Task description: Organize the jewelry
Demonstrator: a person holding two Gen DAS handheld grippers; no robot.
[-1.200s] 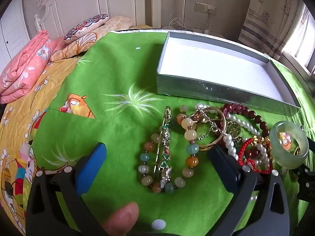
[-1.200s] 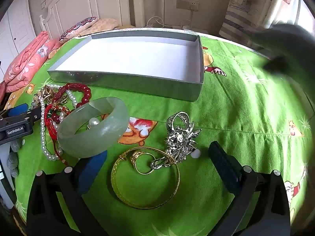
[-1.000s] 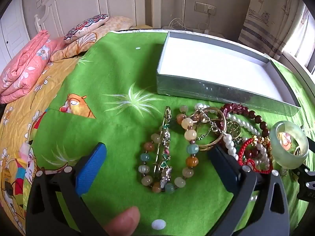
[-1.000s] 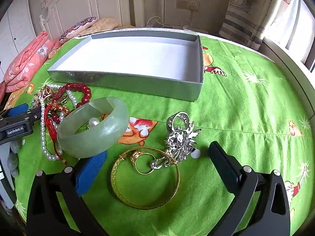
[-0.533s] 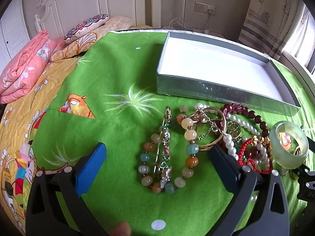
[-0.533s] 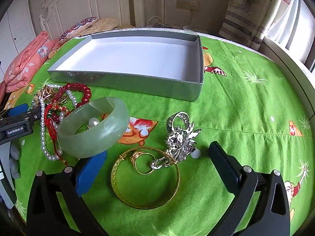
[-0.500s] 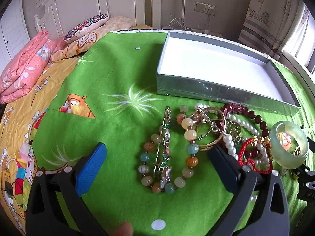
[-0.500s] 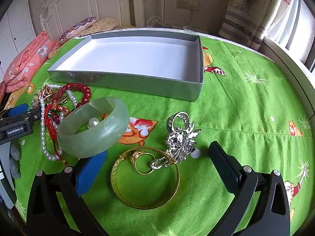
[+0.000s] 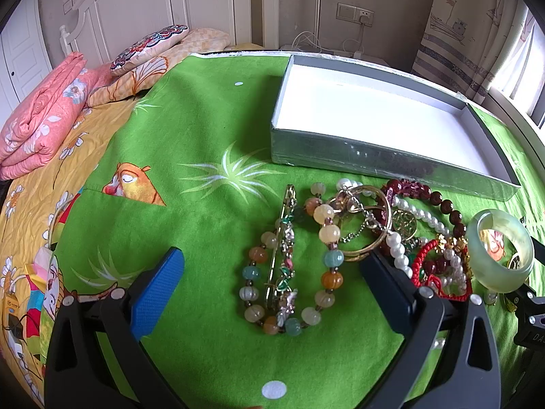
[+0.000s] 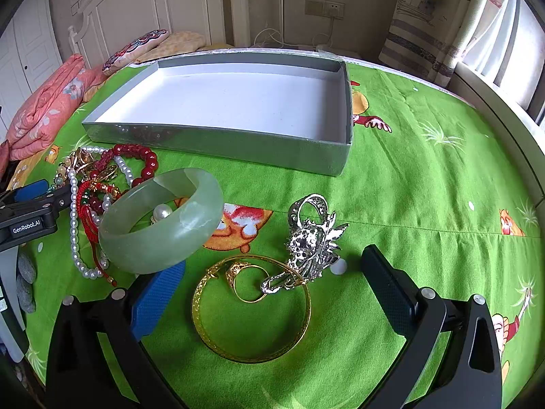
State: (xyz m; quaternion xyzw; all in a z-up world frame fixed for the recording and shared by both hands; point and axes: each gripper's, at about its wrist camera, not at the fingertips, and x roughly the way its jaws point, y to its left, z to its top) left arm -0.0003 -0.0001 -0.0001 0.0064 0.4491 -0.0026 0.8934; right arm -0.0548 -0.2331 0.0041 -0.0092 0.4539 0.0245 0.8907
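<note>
A fingertip that had shown at the bottom edge of the left view a second earlier was all but gone; nothing else had shifted. The left tool (image 9: 272,283) hung with its jaws spread wide over a multicoloured bead bracelet (image 9: 293,266) with a gold pin lying across it, gripping nothing. The right tool (image 10: 272,286) was likewise released, its jaws wide either side of a gold bangle (image 10: 252,310) — a small gold ring and a silver brooch (image 10: 311,238) lay on the bangle's far rim. Between the two tools sat a pale jade bangle (image 10: 160,228) beside a tangle of pearls and red beads (image 10: 102,184). All of it rested on a green cartoon-print cloth (image 10: 425,204) spread over the bed. Beyond the jewelry stood a shallow grey box (image 10: 218,143), white inside and holding nothing. To its right the cloth lay bare — open ground toward the window side. Farther off were pink folded bedding (image 9: 41,119), a white headboard and curtains.
</note>
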